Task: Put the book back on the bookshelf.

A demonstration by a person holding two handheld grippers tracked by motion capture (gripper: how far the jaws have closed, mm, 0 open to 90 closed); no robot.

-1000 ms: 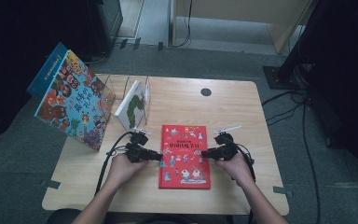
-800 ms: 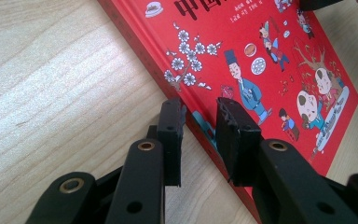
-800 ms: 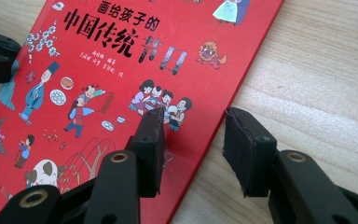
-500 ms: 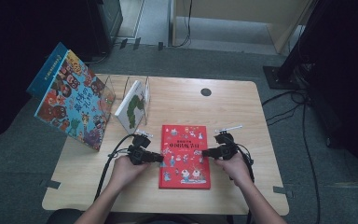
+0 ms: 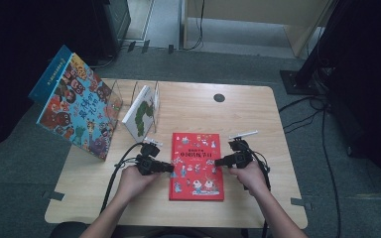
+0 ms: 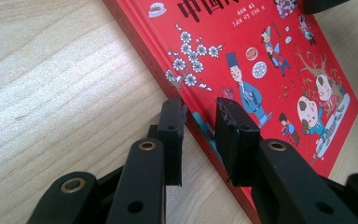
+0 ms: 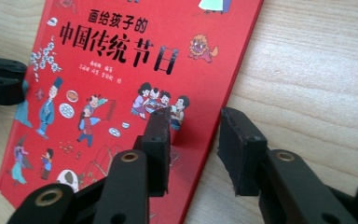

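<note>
A red picture book (image 5: pixel 196 166) with cartoon figures lies flat on the wooden table (image 5: pixel 258 114). My left gripper (image 5: pixel 167 167) is at its left edge. In the left gripper view the jaws (image 6: pixel 198 109) straddle the spine edge of the book (image 6: pixel 270 60), one over the table and one over the cover. They have just been closing, and a gap still shows. My right gripper (image 5: pixel 218 161) is at the right edge. Its jaws (image 7: pixel 195 119) straddle that edge of the book (image 7: pixel 121 70) and have also just been closing, without pinching it.
A large colourful picture book (image 5: pixel 77 111) leans at the table's left. Beside it a white book (image 5: pixel 140 111) stands in a wire rack (image 5: pixel 129 91). A round black hole (image 5: pixel 219 97) sits in the tabletop near the back edge.
</note>
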